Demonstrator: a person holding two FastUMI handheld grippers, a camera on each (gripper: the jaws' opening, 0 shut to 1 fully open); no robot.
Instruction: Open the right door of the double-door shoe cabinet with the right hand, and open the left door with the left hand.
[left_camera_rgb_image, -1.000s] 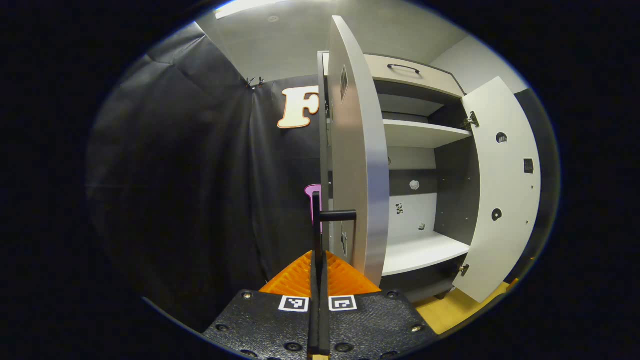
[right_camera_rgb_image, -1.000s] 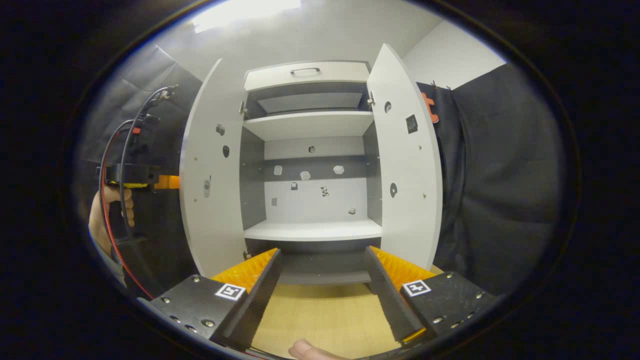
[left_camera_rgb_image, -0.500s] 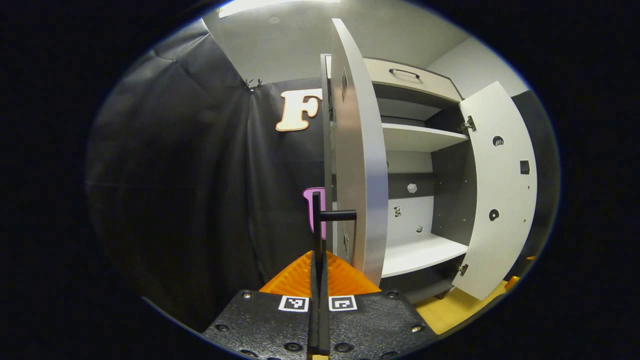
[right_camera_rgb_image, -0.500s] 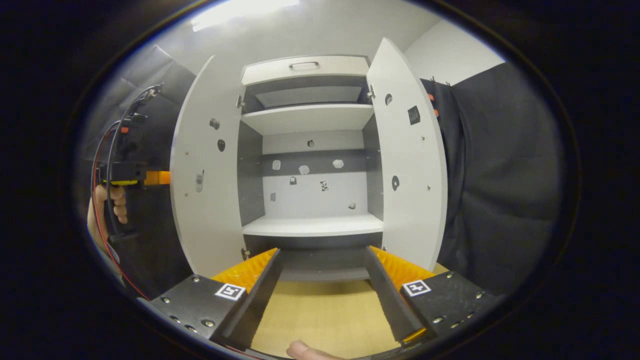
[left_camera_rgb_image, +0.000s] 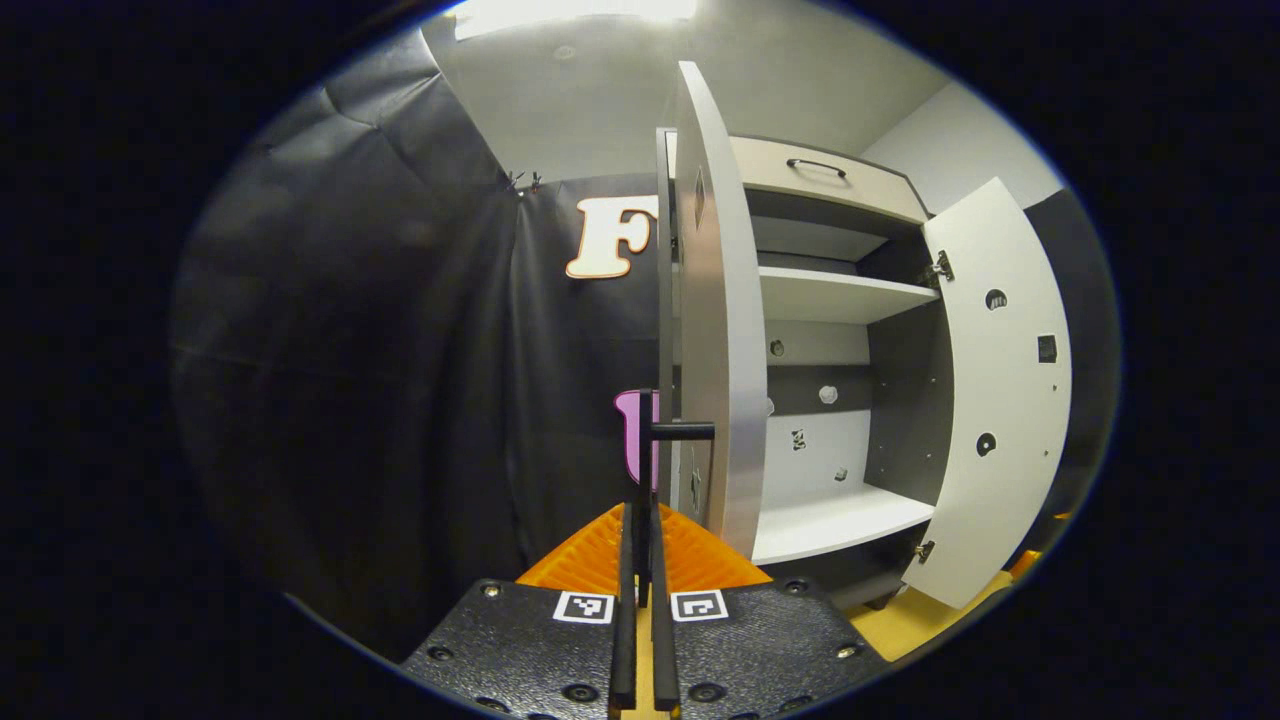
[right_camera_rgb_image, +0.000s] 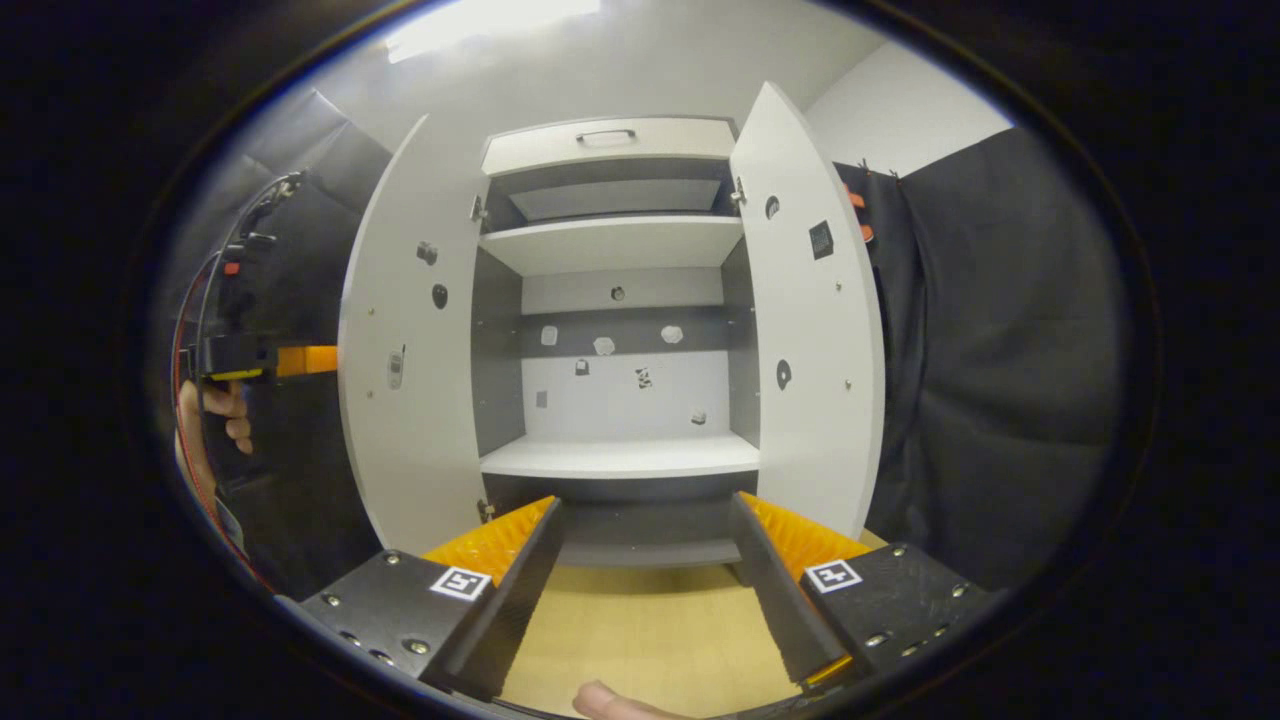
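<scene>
Both cabinet doors stand open: left gripper pinches the left door handle; right gripper gapes wide, well back.

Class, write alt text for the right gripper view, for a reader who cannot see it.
A white double-door shoe cabinet stands with its left door and right door both swung wide, showing bare shelves. The right gripper hangs open over the wooden floor in front. At far left a hand holds the left gripper behind the left door.
</scene>
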